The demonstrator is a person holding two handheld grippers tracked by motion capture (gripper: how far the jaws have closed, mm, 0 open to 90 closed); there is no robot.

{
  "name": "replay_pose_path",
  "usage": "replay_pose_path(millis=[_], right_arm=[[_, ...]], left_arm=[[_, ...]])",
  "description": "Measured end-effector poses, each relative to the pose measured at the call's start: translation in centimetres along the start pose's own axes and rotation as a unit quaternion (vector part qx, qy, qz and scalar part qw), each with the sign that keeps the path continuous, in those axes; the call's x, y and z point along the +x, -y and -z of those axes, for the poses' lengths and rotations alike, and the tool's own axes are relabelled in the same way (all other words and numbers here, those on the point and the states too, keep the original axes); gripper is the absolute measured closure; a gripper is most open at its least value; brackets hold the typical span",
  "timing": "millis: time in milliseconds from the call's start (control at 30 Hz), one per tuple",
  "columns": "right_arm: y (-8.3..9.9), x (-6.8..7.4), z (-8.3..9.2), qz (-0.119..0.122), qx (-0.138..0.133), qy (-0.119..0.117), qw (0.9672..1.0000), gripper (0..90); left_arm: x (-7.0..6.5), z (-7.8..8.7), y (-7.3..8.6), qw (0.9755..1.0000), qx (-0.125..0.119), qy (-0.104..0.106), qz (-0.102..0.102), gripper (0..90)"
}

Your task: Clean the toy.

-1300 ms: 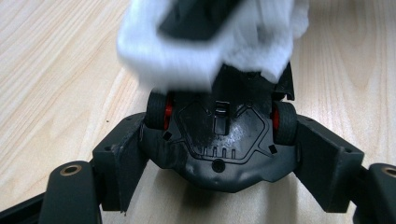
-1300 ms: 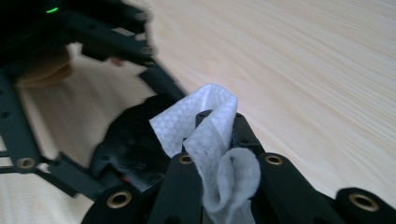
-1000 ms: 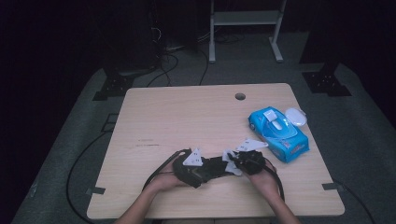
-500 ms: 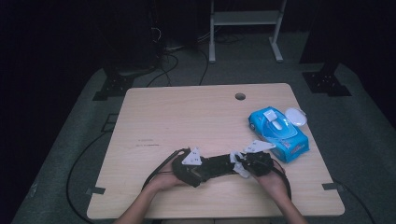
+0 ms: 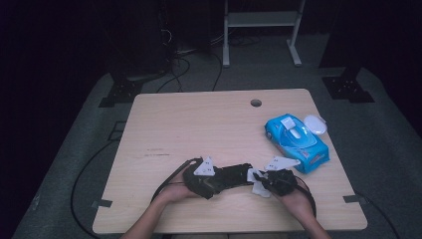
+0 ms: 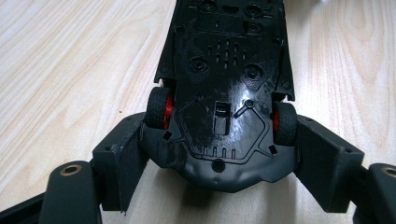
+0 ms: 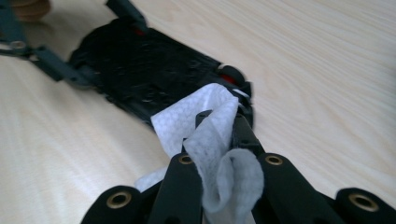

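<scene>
Scene: a person works at a light wooden surface [image 5: 199, 129] in a dark room, a hand-held gripper in each hand, both near the front edge.
Toy car chassis: a black toy car chassis [image 6: 224, 88] lies upside down on the surface, its underside up and its red-hubbed wheels showing; in the high view it sits between the two hands [image 5: 226, 178].
Left hand-held gripper: the left hand-held gripper [image 6: 219, 154] has its jaws spread wide around one end of the chassis, a pad against each side by the wheels, gripping it there; in the high view it lies at the chassis's left end [image 5: 201, 177].
Right hand-held gripper: the right hand-held gripper [image 7: 219, 126] is closed tight on a white wet wipe [image 7: 210, 135], which folds over and between its jaws; in the high view it stands at the chassis's right end [image 5: 276, 180].
Wipe and chassis: in the right gripper view the wipe's free edge lies at the near end of the chassis [image 7: 154, 74]; whether it presses on the plastic cannot be told.
Wipe pack: a blue pack of wipes [image 5: 297, 143] lies well apart toward the right edge, its flap lid open.
Background: cables and a white stand's legs on the grey floor beyond the surface.
</scene>
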State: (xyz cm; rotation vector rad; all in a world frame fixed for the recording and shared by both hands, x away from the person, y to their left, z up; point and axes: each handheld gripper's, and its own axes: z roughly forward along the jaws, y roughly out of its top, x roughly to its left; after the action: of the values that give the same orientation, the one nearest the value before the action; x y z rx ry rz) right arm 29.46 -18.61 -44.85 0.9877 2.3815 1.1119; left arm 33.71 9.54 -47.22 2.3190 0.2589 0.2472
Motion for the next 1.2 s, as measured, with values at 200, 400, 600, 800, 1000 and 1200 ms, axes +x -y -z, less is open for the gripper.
replay_pose_path(millis=[200,400,600,800,1000,1200], right_arm=[[-0.8,1.5,-0.8,0.015,-0.001,-0.04,0.9991,84.0],[-1.0,-0.3,-1.0,-0.001,0.003,0.0,1.0,84.1],[-1.7,0.8,-1.7,0.012,-0.002,-0.017,0.9998,84.1],[-3.6,4.4,-4.3,0.053,0.002,-0.085,0.995,84.1],[-4.4,5.6,-5.5,0.061,0.0,-0.113,0.9916,84.0],[-3.6,3.2,-4.2,0.045,0.001,-0.064,0.9969,84.1]], left_arm=[[-0.1,-0.1,-0.1,1.0,0.001,-0.002,0.0,23.8],[0.0,-0.1,-0.1,0.9999,-0.005,0.002,0.009,23.8],[0.0,-0.3,-0.2,0.9999,-0.007,0.003,0.007,23.8],[-0.2,-0.3,-0.4,1.0,-0.001,0.004,-0.001,23.8],[-0.1,-0.2,-0.3,1.0,0.0,0.002,-0.003,23.8],[-0.1,-0.4,-0.4,1.0,-0.002,0.003,0.002,23.8]])
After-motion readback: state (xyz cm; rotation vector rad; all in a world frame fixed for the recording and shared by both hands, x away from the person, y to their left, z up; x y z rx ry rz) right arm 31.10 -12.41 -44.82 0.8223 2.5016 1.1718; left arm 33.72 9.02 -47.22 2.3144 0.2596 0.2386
